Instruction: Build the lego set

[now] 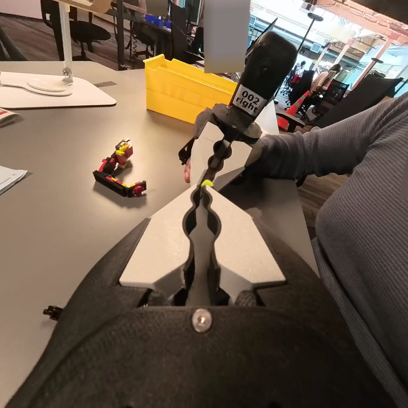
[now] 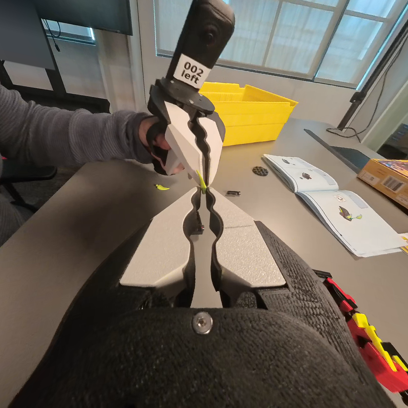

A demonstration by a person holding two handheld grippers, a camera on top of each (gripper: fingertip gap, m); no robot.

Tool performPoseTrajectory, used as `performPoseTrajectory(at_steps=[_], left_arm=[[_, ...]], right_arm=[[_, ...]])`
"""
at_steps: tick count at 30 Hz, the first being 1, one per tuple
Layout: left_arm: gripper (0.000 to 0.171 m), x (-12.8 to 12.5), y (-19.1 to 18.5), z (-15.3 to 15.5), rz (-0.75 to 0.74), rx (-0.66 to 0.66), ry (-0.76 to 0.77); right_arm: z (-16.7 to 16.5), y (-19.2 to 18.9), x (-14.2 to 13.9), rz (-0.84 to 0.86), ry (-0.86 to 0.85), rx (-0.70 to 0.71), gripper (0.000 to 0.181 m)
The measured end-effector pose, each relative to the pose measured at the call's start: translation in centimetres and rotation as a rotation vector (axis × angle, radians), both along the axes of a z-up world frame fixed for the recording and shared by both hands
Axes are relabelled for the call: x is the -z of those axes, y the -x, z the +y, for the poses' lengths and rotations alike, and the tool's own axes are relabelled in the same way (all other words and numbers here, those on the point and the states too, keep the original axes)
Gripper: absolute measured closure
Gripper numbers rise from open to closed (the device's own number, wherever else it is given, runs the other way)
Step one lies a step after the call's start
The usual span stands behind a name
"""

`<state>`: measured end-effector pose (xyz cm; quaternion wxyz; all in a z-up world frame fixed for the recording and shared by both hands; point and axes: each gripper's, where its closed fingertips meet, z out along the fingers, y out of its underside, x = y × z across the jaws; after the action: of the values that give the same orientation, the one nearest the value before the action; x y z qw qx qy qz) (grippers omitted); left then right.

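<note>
A small lime-green claw piece (image 1: 206, 183) is pinched between the tips of both grippers, which meet tip to tip above the grey table. My left gripper (image 1: 201, 191) is shut on one end of it. My right gripper (image 2: 203, 191) is shut on the other end (image 2: 202, 182). The right gripper also shows in the left wrist view (image 1: 206, 176), and the left gripper shows in the right wrist view (image 2: 204, 179). The red, black and yellow lego build (image 1: 120, 167) lies on the table to the left; it also shows in the right wrist view (image 2: 375, 344).
A second lime claw (image 2: 162, 187), a small black piece (image 2: 233, 193) and a round black piece (image 2: 260, 170) lie on the table. An open instruction booklet (image 2: 331, 198), an orange box (image 2: 386, 176) and a yellow bin (image 2: 254, 114) stand beyond. A white stand base (image 1: 53, 90) is far left. Both grippers' tips are close together, under 4 cm apart.
</note>
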<state>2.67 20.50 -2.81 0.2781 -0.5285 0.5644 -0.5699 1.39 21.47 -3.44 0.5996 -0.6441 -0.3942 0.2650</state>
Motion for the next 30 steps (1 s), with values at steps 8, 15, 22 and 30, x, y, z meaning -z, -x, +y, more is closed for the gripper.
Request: performPoseTrajectory(at_steps=[8, 15, 22, 30], left_arm=[[0.164, -0.4, 0.1, -0.4, -0.039, 0.034, -0.005], [0.171, 0.4, -0.1, 0.0, 0.012, -0.001, -0.082], [0.171, 2.4, 0.0, -0.4, 0.199, 0.045, -0.186], [0.161, 3.9, 0.1, -0.5, 0.299, 0.045, -0.201]], right_arm=[[0.1, -0.1, 0.1, -0.009, 0.003, 0.01, 0.179], [0.3, -0.1, 0.8, -0.047, 0.023, 0.014, 0.179], [-0.4, -0.1, 2.1, -0.092, 0.15, -0.055, 0.175], [-0.6, -0.4, 3.5, -0.131, 0.24, -0.067, 0.179]])
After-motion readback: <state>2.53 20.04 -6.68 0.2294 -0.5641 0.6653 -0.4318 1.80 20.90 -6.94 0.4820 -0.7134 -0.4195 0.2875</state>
